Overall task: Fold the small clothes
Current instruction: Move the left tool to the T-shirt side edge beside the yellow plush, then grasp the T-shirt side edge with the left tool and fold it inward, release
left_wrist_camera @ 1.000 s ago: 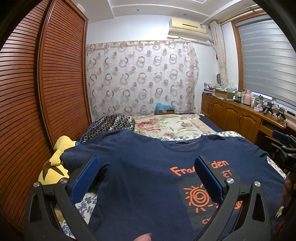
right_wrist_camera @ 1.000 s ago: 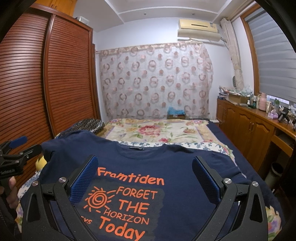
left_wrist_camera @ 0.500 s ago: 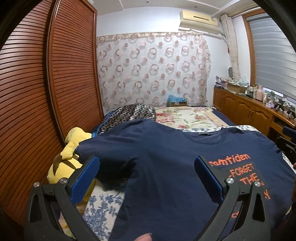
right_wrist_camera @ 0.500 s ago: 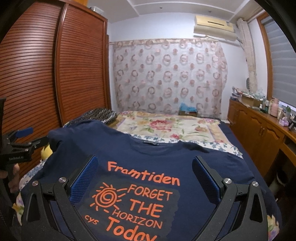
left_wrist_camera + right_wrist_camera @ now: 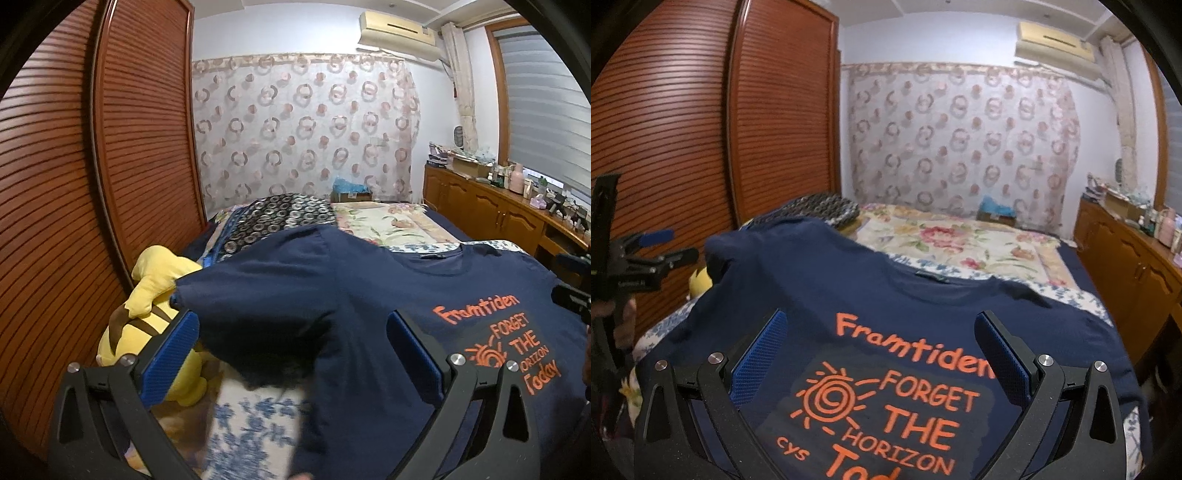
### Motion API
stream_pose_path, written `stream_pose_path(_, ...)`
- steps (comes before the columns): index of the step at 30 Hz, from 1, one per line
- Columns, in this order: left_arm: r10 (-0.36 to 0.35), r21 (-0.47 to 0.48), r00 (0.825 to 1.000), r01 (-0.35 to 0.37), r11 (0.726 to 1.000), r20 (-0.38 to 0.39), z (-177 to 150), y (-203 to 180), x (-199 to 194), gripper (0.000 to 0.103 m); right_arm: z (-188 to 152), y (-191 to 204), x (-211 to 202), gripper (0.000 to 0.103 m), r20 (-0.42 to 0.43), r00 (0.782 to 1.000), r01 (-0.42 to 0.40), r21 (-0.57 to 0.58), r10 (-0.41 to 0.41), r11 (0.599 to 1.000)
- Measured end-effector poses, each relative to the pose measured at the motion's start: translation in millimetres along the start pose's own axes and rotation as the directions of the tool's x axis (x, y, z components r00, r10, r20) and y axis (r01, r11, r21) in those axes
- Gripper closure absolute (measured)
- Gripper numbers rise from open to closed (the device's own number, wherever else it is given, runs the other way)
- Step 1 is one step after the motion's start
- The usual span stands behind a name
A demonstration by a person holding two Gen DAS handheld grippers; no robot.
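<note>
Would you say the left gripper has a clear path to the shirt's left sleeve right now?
Probably yes: the left gripper is open, with the sleeve just ahead and nothing between them; the yellow plush sits off to the side.

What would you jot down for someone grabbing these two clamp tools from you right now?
Left gripper: open, holding nothing, above the shirt's sleeve near the yellow plush toy.
Right gripper: open, holding nothing, above the orange print.
Navy T-shirt: spread flat, print up, on the bed, collar toward the curtain.
Done: shirt laid out.
Left: every fold; probably start by grasping the sleeve side.
</note>
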State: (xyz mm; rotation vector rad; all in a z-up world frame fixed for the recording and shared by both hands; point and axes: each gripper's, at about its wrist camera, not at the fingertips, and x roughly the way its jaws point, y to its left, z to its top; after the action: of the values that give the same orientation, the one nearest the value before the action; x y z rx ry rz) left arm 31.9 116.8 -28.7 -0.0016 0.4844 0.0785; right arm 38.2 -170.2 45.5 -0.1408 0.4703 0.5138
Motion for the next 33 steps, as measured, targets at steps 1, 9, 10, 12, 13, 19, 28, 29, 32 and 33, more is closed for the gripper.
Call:
stream_pose_path(1,0.001,-0.003,1.000,-0.001,1.000,-0.005,0.5,5.4,2.0,0.006,-0.1,2.1,4.0,0.000,-0.008,1.000,-0.011,-0.002,0.011,1.000)
stream_pose_path(9,-0.003,-0.049,0.998,-0.001,0.999,-0.069,2.2,47.3,33.8,0.033,-0.6,14.8,23.1,0.000,-0.052,0.997,-0.061,-0.014,0.060,0.998)
stream_pose_path(10,0.003,-0.055,0.997,-0.007,0.998,-0.076,1.9,50.9,37.5,0.037,-0.7,16.4,24.6,0.000,-0.054,0.996,-0.066,-0.013,0.066,0.998)
stream_pose_path(12,-0.006,-0.075,0.996,-0.001,0.997,-0.094,-0.6,60.7,46.3,0.046,-1.7,18.5,26.1,0.000,-0.060,0.996,-0.074,-0.014,0.073,0.997)
stream_pose_path(13,-0.012,-0.096,0.994,0.001,0.995,-0.109,-2.6,66.2,51.4,0.051,-2.2,19.9,27.0,0.000,-0.064,0.995,-0.075,-0.017,0.074,0.997)
stream_pose_path(19,-0.018,-0.122,0.988,-0.001,0.992,-0.152,-12.8,78.6,68.1,0.068,-6.6,22.7,32.0,0.000,-0.086,0.993,-0.089,-0.017,0.087,0.996)
stream_pose_path(28,-0.055,-0.153,0.982,0.027,0.988,-0.179,-12.7,88.5,77.8,0.070,-12.3,20.9,33.7,0.000,-0.102,0.990,-0.095,-0.008,0.094,0.995)
stream_pose_path(29,-0.055,-0.156,0.982,0.027,0.987,-0.182,-12.6,89.8,79.0,0.070,-12.5,20.6,33.7,0.000,-0.102,0.990,-0.096,-0.007,0.095,0.995)
stream_pose_path(32,-0.068,-0.146,0.981,0.041,0.988,-0.182,-12.7,87.7,79.5,0.082,-12.6,20.6,33.7,0.000,-0.102,0.990,-0.096,-0.008,0.094,0.995)
stream_pose_path(33,-0.076,-0.143,0.981,0.051,0.988,-0.176,-11.6,86.7,78.9,0.098,-12.7,20.5,33.7,0.000,-0.103,0.990,-0.095,-0.008,0.093,0.995)
